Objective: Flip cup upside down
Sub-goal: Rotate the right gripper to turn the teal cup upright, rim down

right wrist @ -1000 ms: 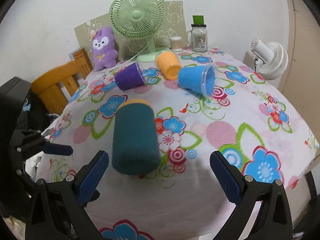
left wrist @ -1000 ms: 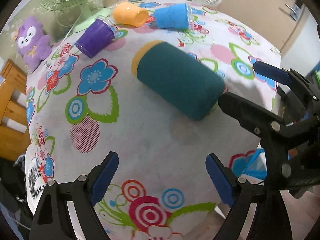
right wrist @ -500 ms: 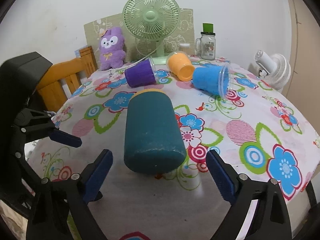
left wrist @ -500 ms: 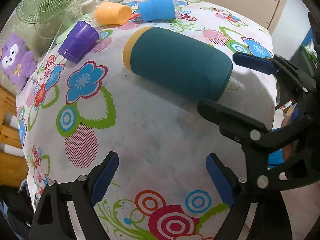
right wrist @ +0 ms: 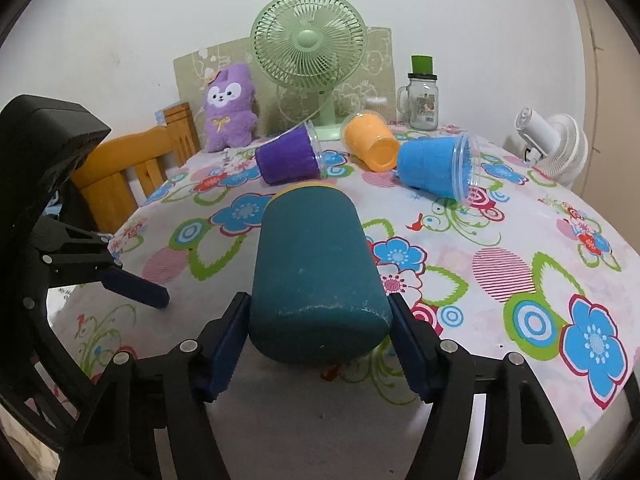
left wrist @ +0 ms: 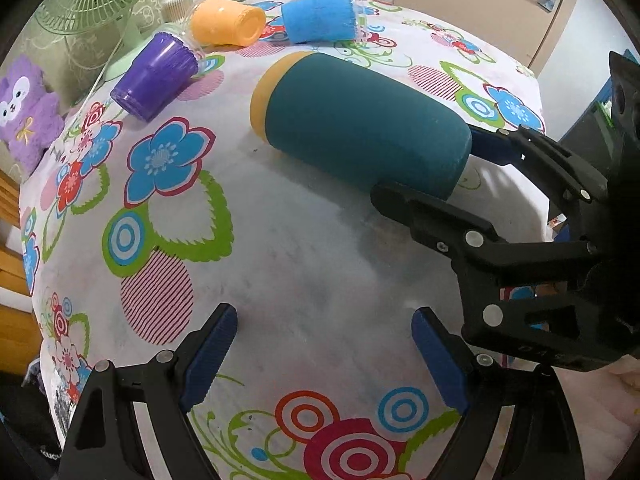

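Observation:
A tall teal cup [right wrist: 316, 272] with a yellow rim lies on its side on the flowered tablecloth, its base toward me. My right gripper [right wrist: 318, 344] is shut on the teal cup, its blue pads pressing both sides near the base. In the left wrist view the cup [left wrist: 360, 128] lies ahead to the right with the right gripper's fingers [left wrist: 424, 208] around its end. My left gripper [left wrist: 324, 360] is open and empty above the cloth, short of the cup.
Purple [right wrist: 288, 156], orange [right wrist: 372, 144] and blue [right wrist: 436, 168] cups lie on their sides farther back. A green fan [right wrist: 308, 44], a plush toy [right wrist: 230, 108], a glass jar [right wrist: 422, 100] and a white fan [right wrist: 556, 144] stand at the back. A wooden chair [right wrist: 120, 168] is left.
My right gripper moved forward and closed its fingers onto the teal cup's base end. The left gripper drew a little closer to the cup and stayed open.

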`<state>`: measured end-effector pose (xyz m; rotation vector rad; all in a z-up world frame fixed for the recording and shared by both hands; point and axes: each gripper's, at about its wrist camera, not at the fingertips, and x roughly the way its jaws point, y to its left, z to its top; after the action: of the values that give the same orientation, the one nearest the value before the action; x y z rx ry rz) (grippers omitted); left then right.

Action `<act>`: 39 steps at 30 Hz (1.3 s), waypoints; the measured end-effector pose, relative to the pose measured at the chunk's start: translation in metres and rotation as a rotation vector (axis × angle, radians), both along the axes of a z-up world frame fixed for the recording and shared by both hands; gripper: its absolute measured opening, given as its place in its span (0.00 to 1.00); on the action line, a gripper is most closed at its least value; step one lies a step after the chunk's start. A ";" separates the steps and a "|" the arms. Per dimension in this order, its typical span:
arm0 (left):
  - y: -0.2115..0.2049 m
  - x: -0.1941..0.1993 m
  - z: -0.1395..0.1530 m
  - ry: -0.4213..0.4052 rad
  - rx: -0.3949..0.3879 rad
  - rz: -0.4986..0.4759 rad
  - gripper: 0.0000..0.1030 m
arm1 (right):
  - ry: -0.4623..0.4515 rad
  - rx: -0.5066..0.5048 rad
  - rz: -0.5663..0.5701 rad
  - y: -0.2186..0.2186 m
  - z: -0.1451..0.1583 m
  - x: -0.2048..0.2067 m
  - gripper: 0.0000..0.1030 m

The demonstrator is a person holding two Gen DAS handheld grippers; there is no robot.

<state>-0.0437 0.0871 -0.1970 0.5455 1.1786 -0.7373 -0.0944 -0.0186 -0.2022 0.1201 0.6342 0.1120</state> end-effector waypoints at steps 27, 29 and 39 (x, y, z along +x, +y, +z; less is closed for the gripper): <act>-0.012 0.016 0.033 0.007 -0.021 0.058 0.87 | -0.002 -0.015 -0.024 -0.020 0.046 0.015 0.66; -0.012 0.017 0.034 0.000 -0.019 0.066 0.87 | -0.007 -0.005 -0.021 -0.023 0.050 0.017 0.66; -0.012 0.029 0.061 -0.014 -0.047 0.136 0.87 | 0.030 -0.051 -0.013 -0.030 0.089 0.032 0.66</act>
<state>-0.0146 0.0754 -0.1361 0.4264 1.1705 -0.6423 -0.0621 -0.0484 -0.1129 0.0773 0.6658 0.0813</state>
